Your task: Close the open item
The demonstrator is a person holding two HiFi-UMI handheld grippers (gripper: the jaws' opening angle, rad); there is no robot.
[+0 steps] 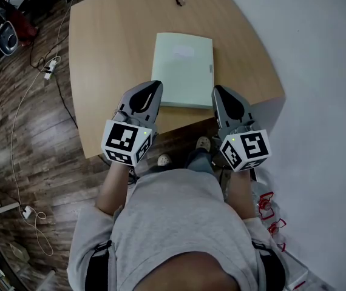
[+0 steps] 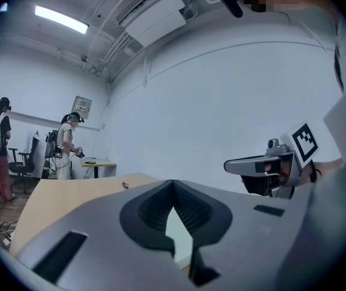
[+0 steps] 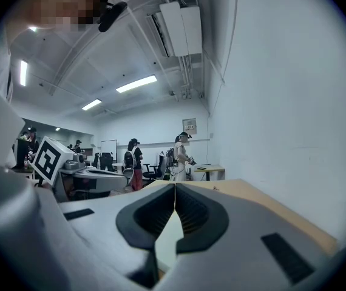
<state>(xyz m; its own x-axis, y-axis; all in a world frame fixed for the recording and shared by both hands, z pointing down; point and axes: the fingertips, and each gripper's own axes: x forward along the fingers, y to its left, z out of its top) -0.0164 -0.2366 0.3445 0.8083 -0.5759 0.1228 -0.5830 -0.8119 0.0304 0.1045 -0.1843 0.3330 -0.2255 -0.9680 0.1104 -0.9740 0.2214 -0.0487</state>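
Folder [image 1: 183, 68] is lying flat near the front edge of the table [image 1: 112, 47], pale green, and it is looking already shut to me, cover down. I am judging it light, thin and bendy, likely sliding on the smooth wood. Any lifting is calling for a pinch at the free long edge, not the spine; which side that is I cannot tell. My left gripper [image 1: 155, 86] and right gripper [image 1: 217, 91] are hovering at its near corners, one each side, both with jaws pressed together on nothing.
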